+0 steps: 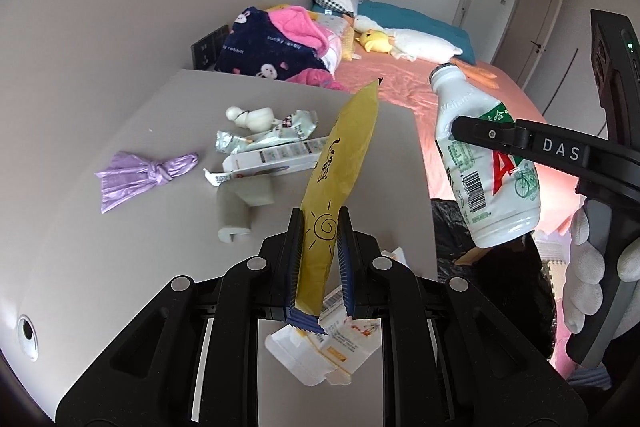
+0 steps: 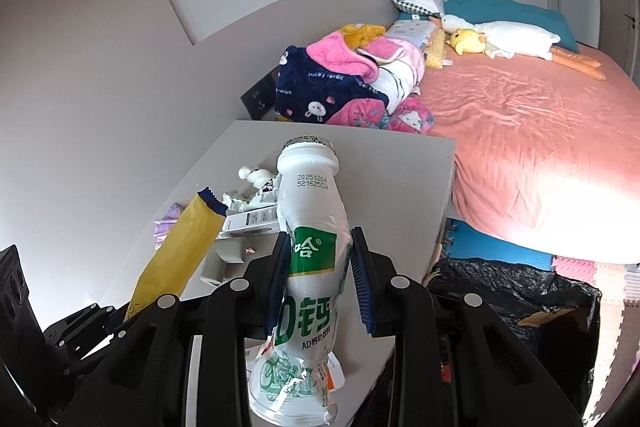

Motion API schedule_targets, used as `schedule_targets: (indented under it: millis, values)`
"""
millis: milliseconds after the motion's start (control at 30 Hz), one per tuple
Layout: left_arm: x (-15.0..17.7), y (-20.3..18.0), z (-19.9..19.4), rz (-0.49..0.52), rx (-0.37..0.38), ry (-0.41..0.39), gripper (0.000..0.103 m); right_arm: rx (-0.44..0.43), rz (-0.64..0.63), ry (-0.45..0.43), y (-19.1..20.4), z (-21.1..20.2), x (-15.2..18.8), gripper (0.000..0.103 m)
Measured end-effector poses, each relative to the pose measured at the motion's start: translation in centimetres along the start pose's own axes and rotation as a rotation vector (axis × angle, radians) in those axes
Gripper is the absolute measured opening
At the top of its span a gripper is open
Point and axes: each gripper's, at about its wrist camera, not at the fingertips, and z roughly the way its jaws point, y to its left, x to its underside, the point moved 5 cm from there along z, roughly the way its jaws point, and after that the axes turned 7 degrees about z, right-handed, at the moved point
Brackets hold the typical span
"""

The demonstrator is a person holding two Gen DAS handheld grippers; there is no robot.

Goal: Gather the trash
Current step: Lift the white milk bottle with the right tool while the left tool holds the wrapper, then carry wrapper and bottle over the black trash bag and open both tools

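My left gripper [image 1: 319, 255] is shut on a yellow snack wrapper [image 1: 340, 163] and holds it above the grey table [image 1: 120, 247]. The wrapper also shows in the right wrist view [image 2: 176, 251]. My right gripper [image 2: 320, 275] is shut on a white drink bottle [image 2: 308, 267] with a green label, held upright above the table's right edge. The bottle shows in the left wrist view [image 1: 484, 163], over the black trash bag [image 1: 480, 267]. On the table lie a purple knotted bag [image 1: 148, 171], foil wrappers [image 1: 272, 135], a flat white carton [image 1: 276, 155] and a grey cardboard piece [image 1: 240, 207].
A small white figurine [image 1: 252, 119] stands at the table's back. A torn white box [image 1: 320, 351] lies under my left gripper. The open black trash bag [image 2: 520, 299] sits on the floor between table and bed. The pink bed [image 2: 520, 131] carries blankets and plush toys.
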Motion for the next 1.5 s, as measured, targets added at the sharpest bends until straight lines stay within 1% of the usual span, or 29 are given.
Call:
schedule_targets:
  millis: [200,567,1200,1433,1500]
  values:
    - [-1.6,-3.1,0.9,0.049,0.041,-0.005,0.017,0.031,0.016,-0.033,-2.7,-2.3,-0.5,0.032]
    - [-3.7,-8.9,2.1,0.138,0.117,-0.008,0.017,0.088,0.055,-0.099,-7.1,-6.3,-1.0,0.032]
    - [-5.2,-18.3,3.2,0.292,0.254,-0.007,0.017,0.203,0.148,-0.196,-14.4,-12.4,-0.9,0.033]
    - [-4.8,-21.4,3.8,0.339,0.306,0.025,0.017,0.236,0.175,-0.199,-16.7,-13.7,-0.6,0.033]
    - [-4.6,-22.2,4.2,0.347,0.338,0.055,0.017,0.232,0.175,-0.183,-17.1,-13.8,-0.5,0.033]
